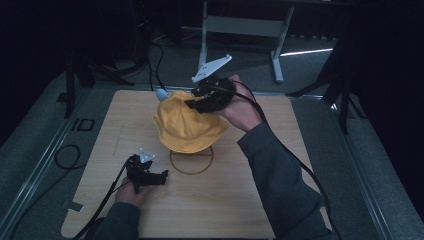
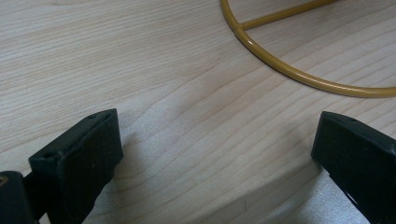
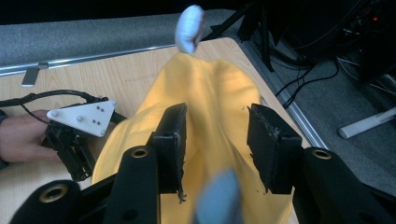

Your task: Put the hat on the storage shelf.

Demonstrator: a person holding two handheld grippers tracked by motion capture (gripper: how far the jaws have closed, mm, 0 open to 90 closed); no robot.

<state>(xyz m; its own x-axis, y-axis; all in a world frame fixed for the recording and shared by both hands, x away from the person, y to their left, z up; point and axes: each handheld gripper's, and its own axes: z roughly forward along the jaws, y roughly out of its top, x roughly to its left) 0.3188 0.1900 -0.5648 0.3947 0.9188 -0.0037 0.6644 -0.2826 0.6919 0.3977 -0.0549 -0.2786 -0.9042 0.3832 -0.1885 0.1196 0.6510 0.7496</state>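
The right gripper [image 3: 217, 140] has its fingers [image 3: 170, 144] parted around a fold of the yellow hat [image 1: 187, 125], not yet clenched on it. The hat sits mid-tabletop [image 1: 240, 200], toward the far side, above a wire ring [image 1: 192, 162], with a pale blue tip [image 1: 162, 93] at its far edge. The left gripper [image 1: 150, 176] rests near-left, fingers [image 2: 77, 158] released, empty, near the ring.

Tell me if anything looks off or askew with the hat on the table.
The yellow fabric hat hangs lopsided, propped up and draped off to one side of the yellow wire ring on the wooden table. The right gripper sits at its raised edge.
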